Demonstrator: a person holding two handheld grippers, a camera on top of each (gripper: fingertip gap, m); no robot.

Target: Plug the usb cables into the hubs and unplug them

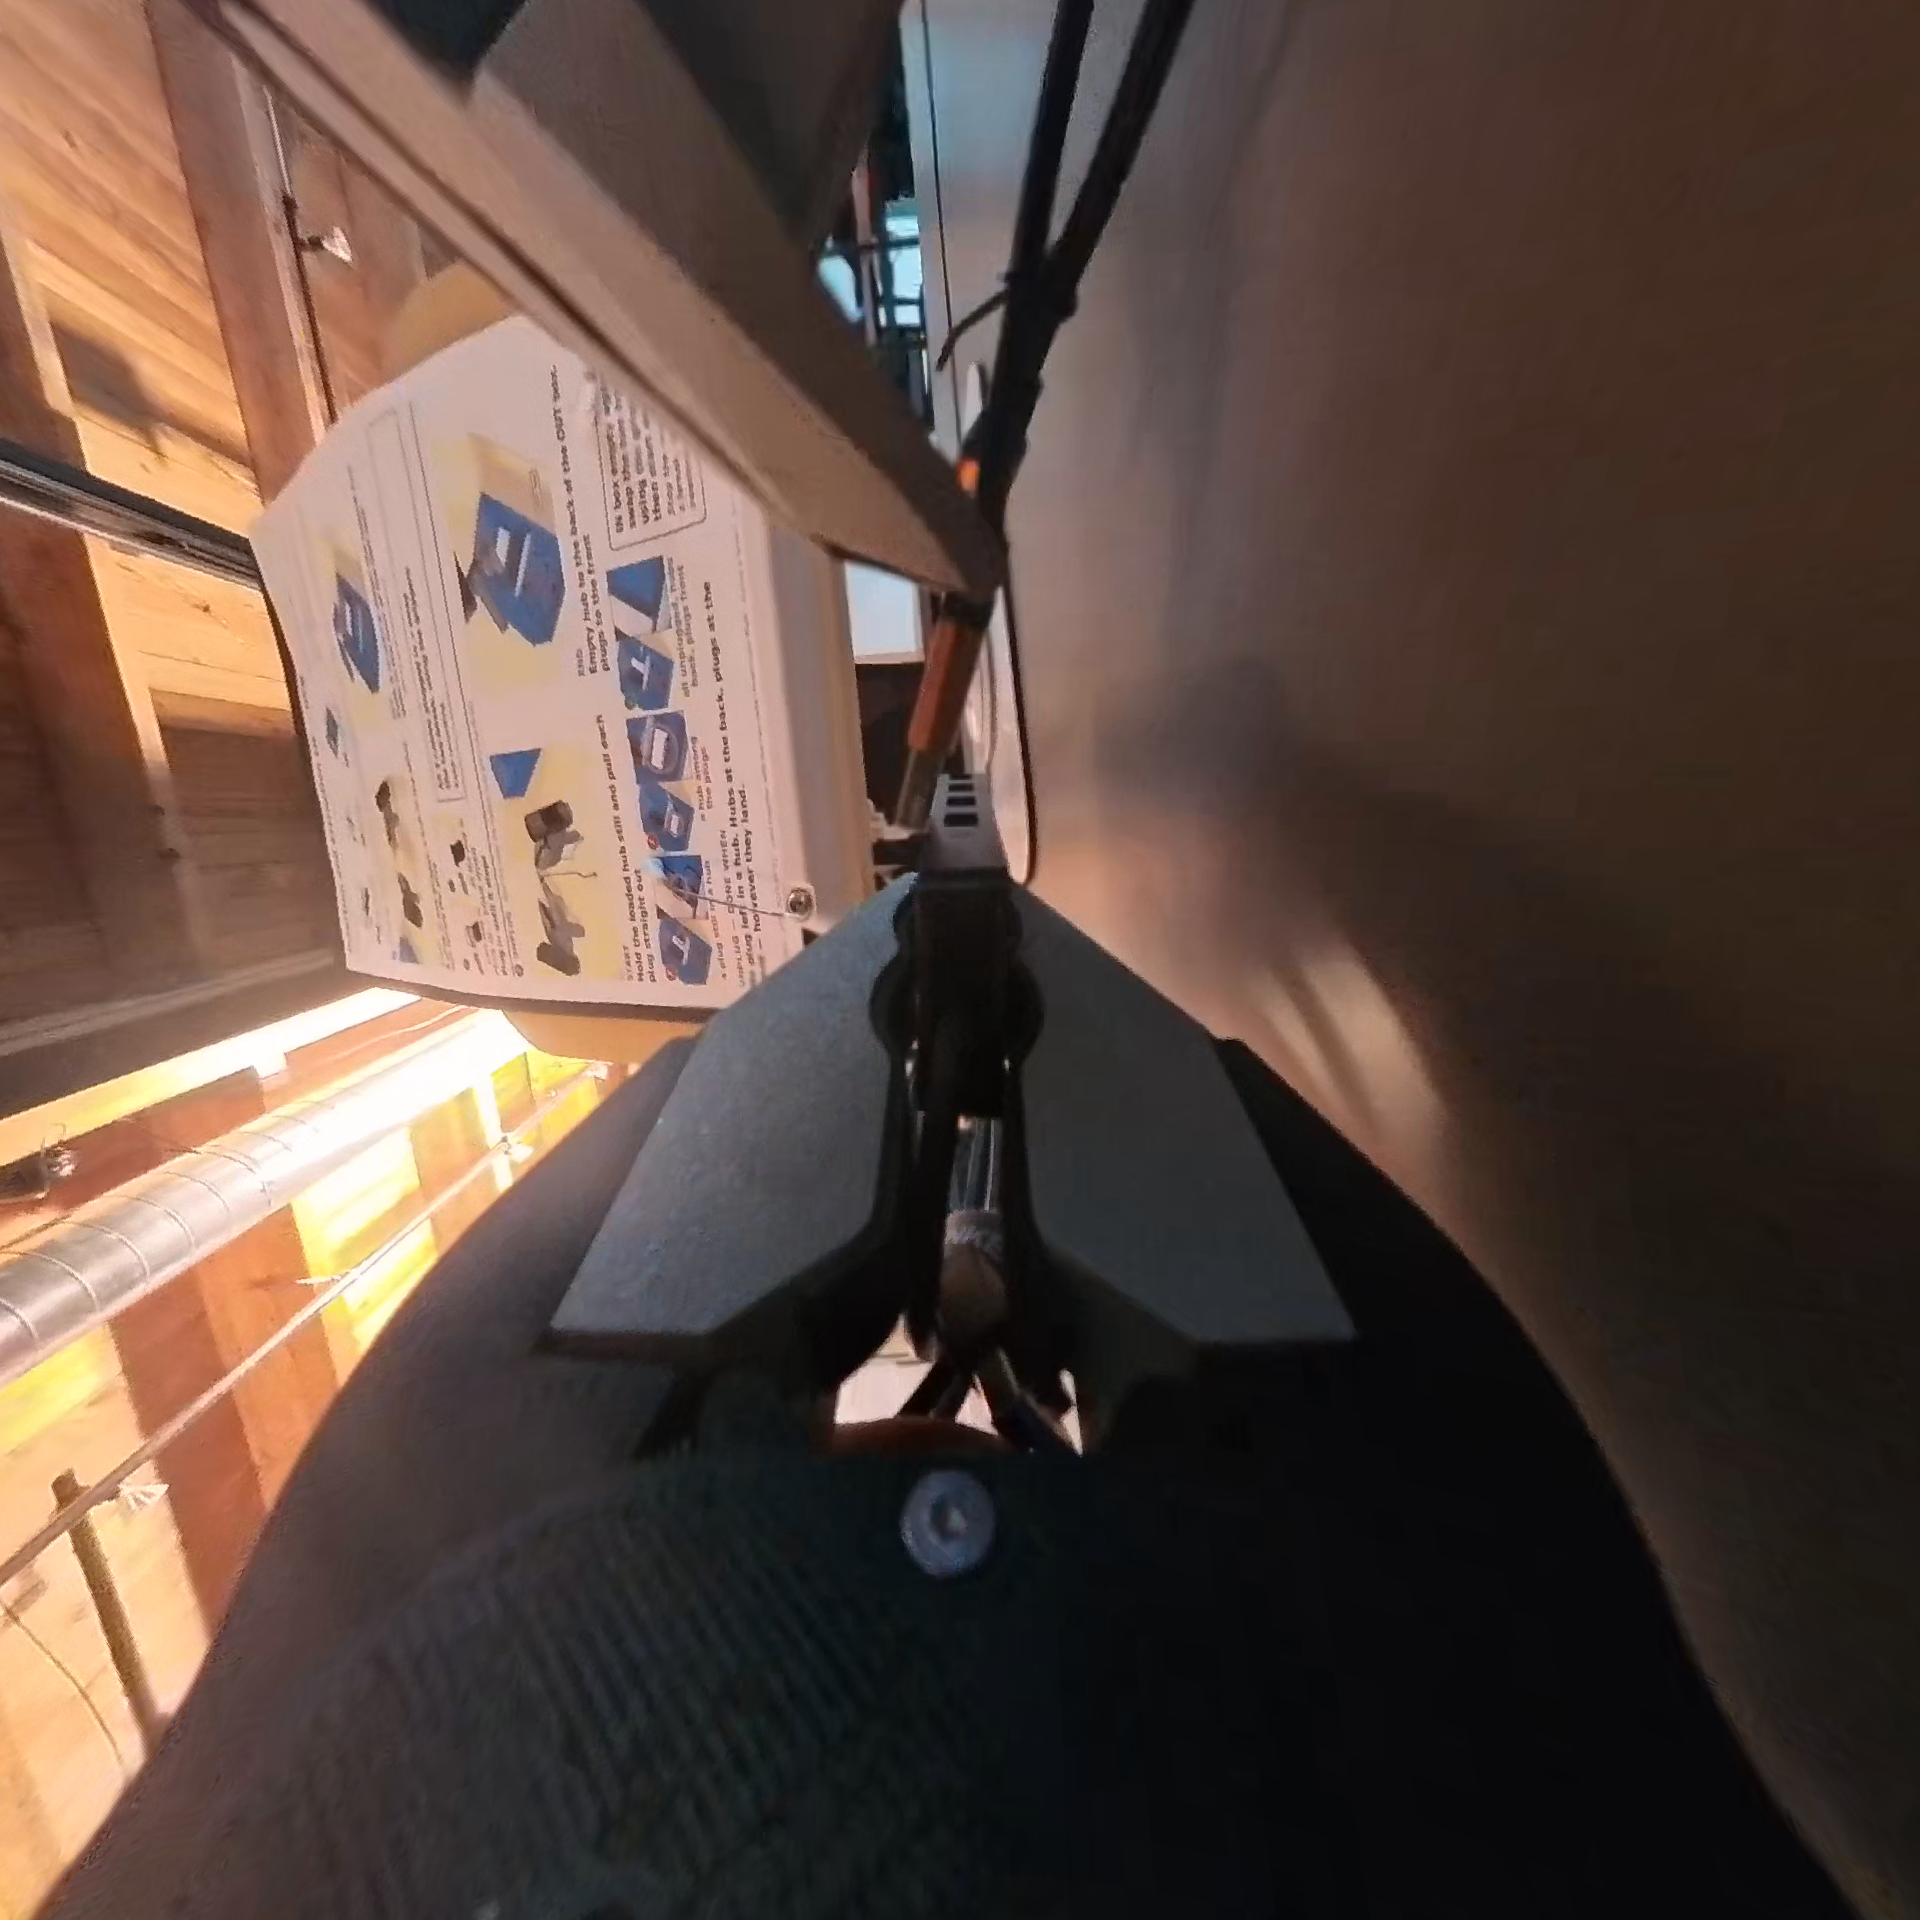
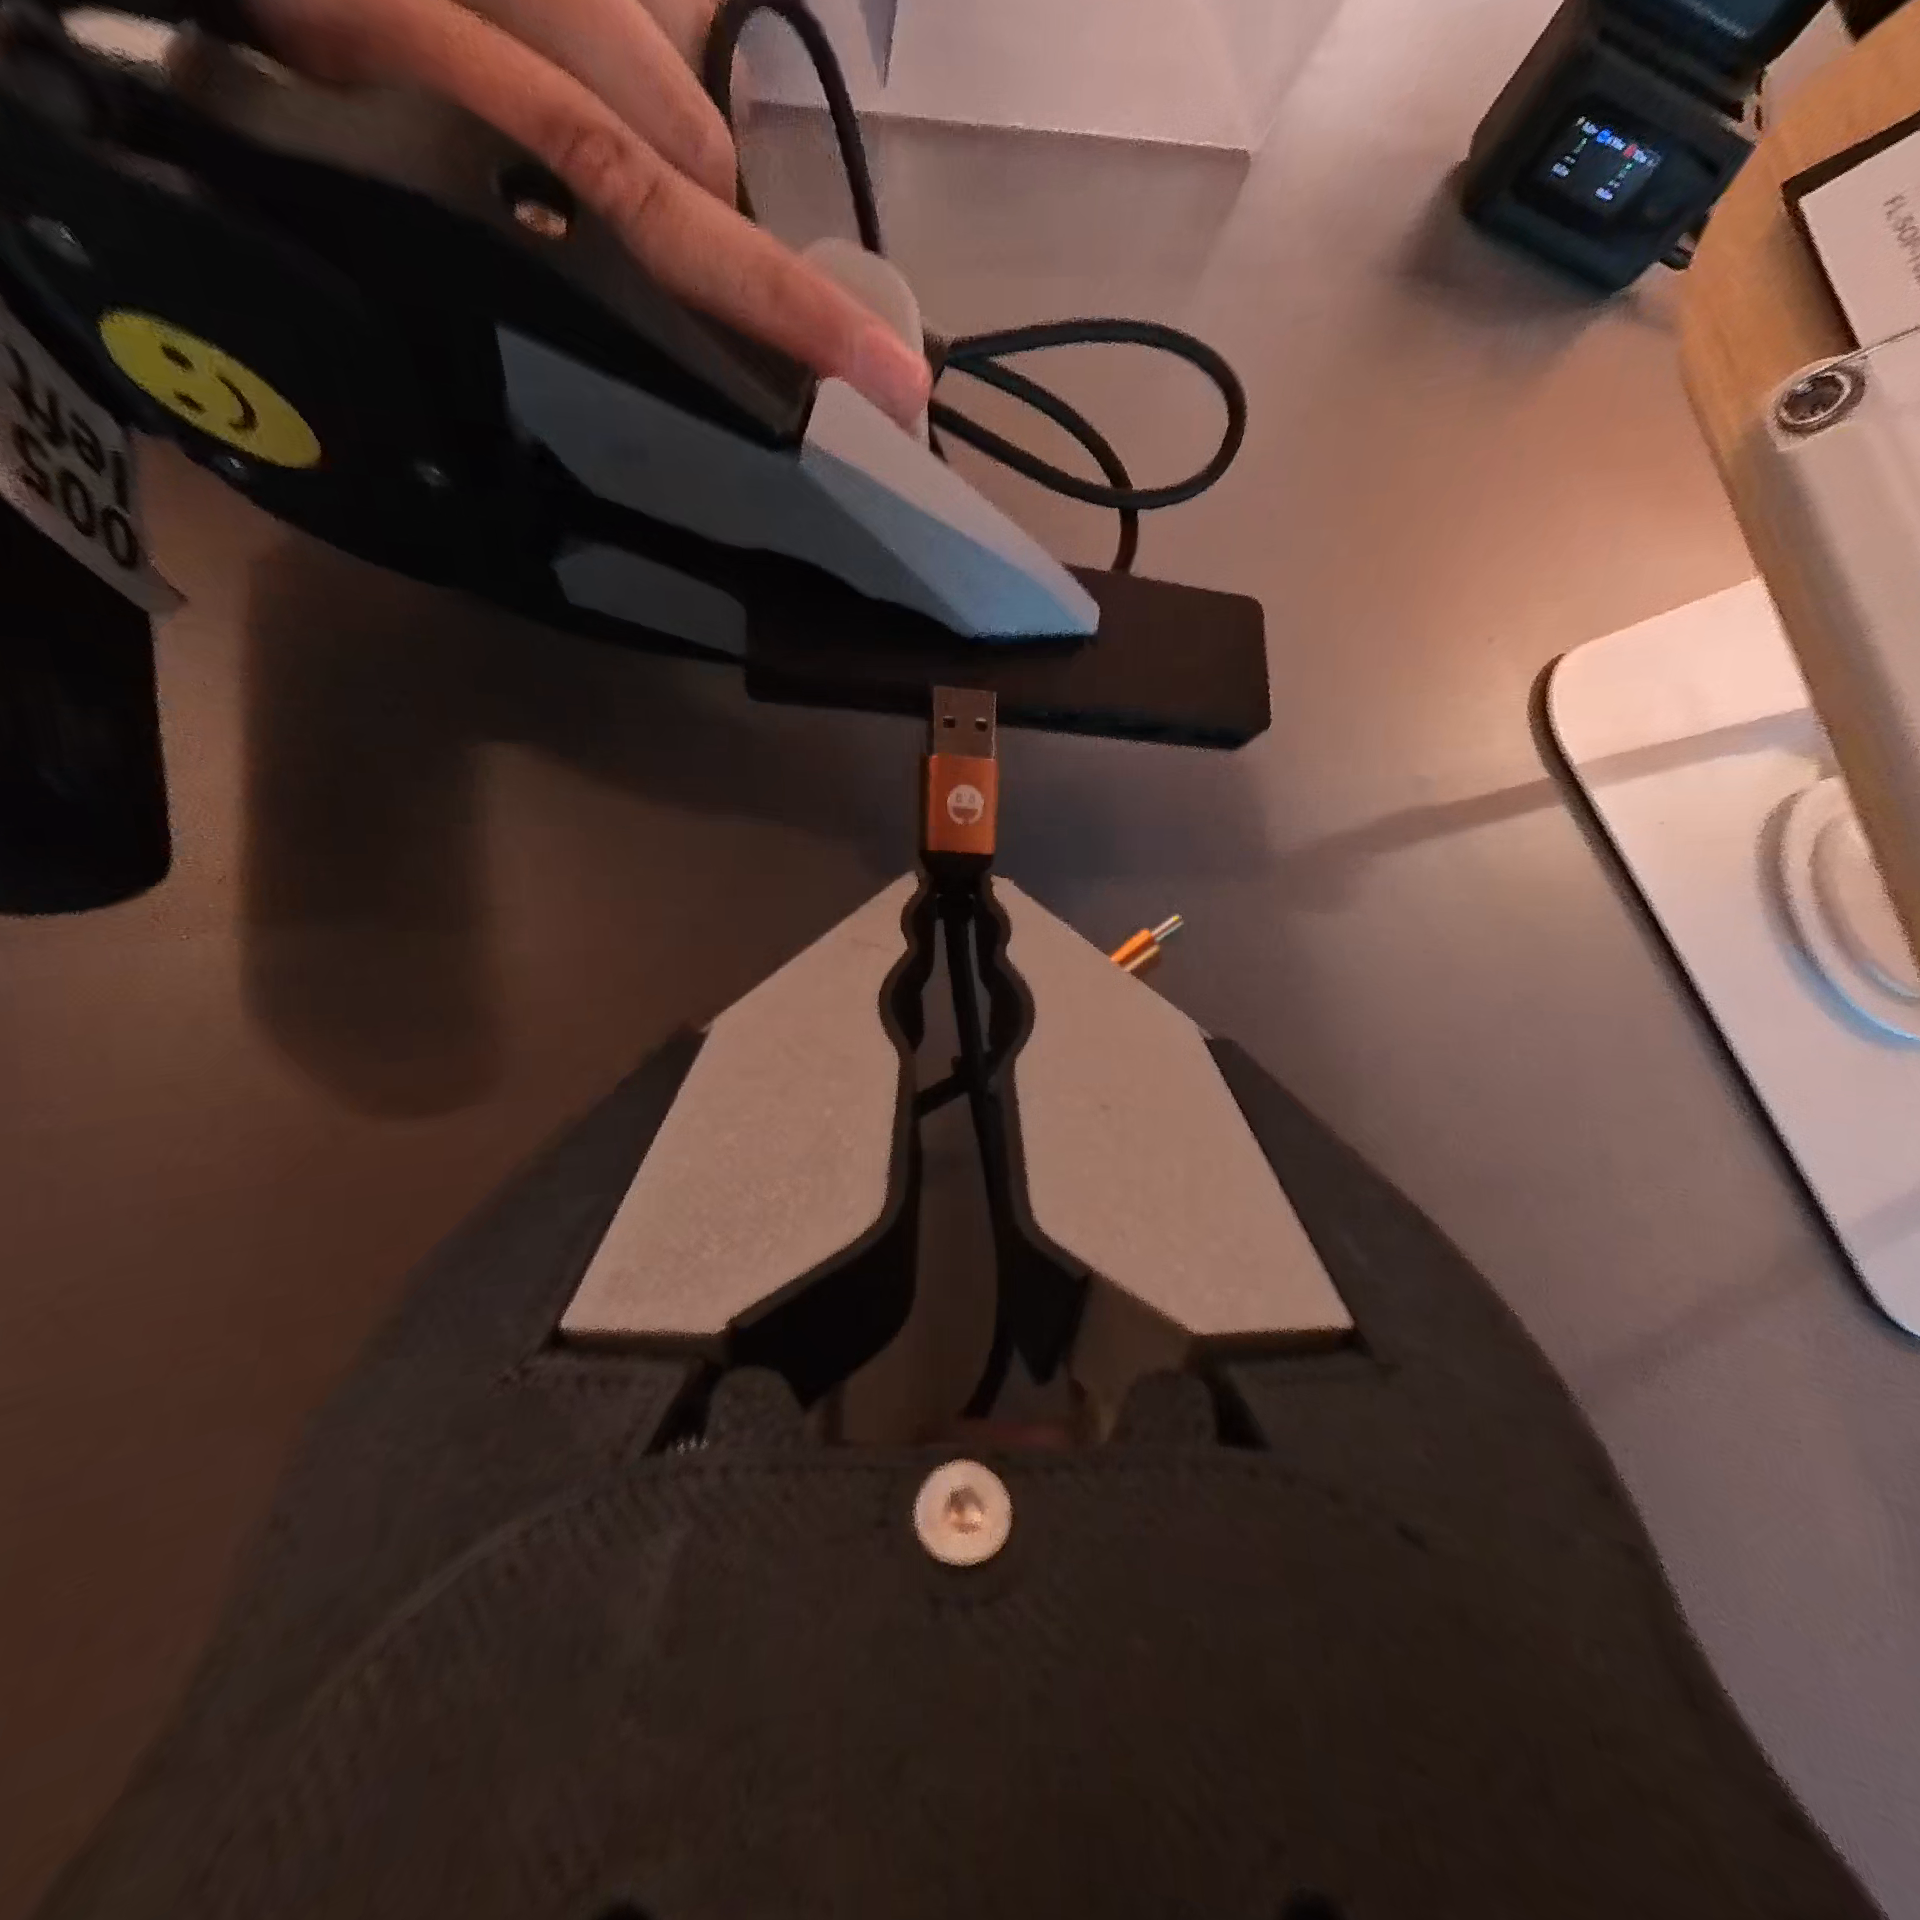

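My left gripper [image 1: 961, 896] is shut on a flat black USB hub [image 1: 962, 831], seen edge-on with its ports showing. In the right wrist view it [image 2: 1023, 613] comes in from the upper left with a person's hand on it and holds the hub [image 2: 1164, 649] just above the grey table. My right gripper [image 2: 961, 883] is shut on the black cable just behind an orange USB plug [image 2: 964, 805]. The plug's metal tip sits at the hub's front edge; I cannot tell whether it is in a port. The plug also shows in the left wrist view [image 1: 940, 665].
The hub's own black cable [image 2: 1091, 416] loops on the table behind it. A second orange connector [image 2: 1143, 940] lies to the right of my right fingers. A white stand base [image 2: 1683, 883], a wooden board [image 2: 1745, 343] and a black device with a small screen [image 2: 1600, 166] stand at right. An instruction sheet [image 1: 520, 675] hangs at left. The gap from one gripper's tips to the other's is roughly 6 cm.
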